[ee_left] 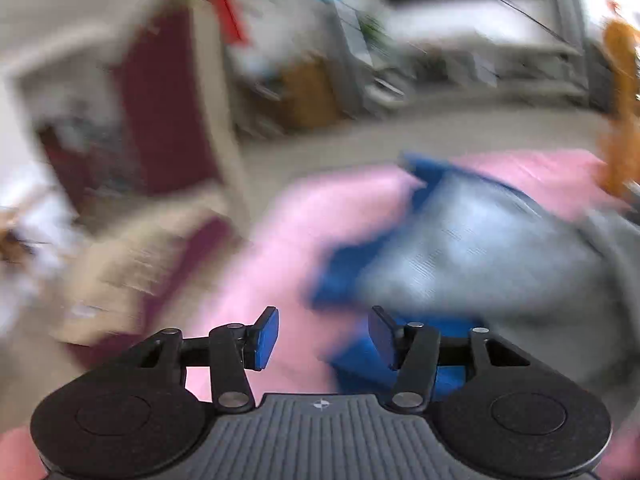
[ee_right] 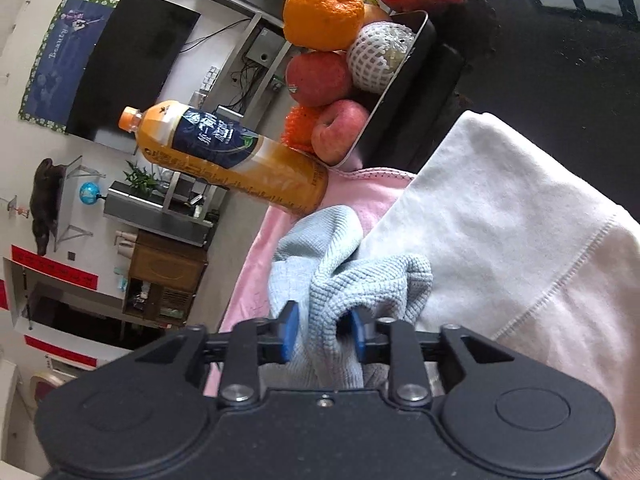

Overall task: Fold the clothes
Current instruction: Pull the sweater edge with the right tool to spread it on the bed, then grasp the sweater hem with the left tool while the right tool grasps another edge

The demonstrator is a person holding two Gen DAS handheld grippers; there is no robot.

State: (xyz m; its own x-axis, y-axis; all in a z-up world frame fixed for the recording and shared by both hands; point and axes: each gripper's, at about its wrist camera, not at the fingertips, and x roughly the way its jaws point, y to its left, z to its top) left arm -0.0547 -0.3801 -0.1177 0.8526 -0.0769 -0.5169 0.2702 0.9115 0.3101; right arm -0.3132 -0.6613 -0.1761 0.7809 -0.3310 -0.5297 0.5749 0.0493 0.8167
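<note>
Right tongs: the right tongs [ee_right: 325, 334] are clenched on a bunched fold of the light blue knit garment [ee_right: 340, 276], which fills the gap between the blue pads.
Left tongs: the left tongs [ee_left: 323, 334] stand released, nothing between the blue pads; the view is badly motion-blurred.
Garment: in the left wrist view it shows as a pale grey-blue mass with blue edges [ee_left: 460, 256], ahead and to the right of the left tongs, lying on the pink cloth.
White garment: a white sweatshirt-like piece [ee_right: 500, 216] lies just beside the blue knit, touching it.
Surface: a pink cloth [ee_right: 360, 196] covers the table under both garments; beyond it the top is dark [ee_right: 560, 60].
On the table: an orange drink bottle [ee_right: 232, 156] stands at the pink cloth's far edge, beside a black tray [ee_right: 408, 80] of fruit, with an orange, apples, a netted fruit and a dragon fruit.
Room: a dark screen [ee_right: 132, 68] and a blue poster [ee_right: 64, 56] hang on a white wall, with grey shelves and a wooden cabinet [ee_right: 168, 276] nearby; the left view shows a blurred maroon and cream piece of furniture [ee_left: 160, 120].
</note>
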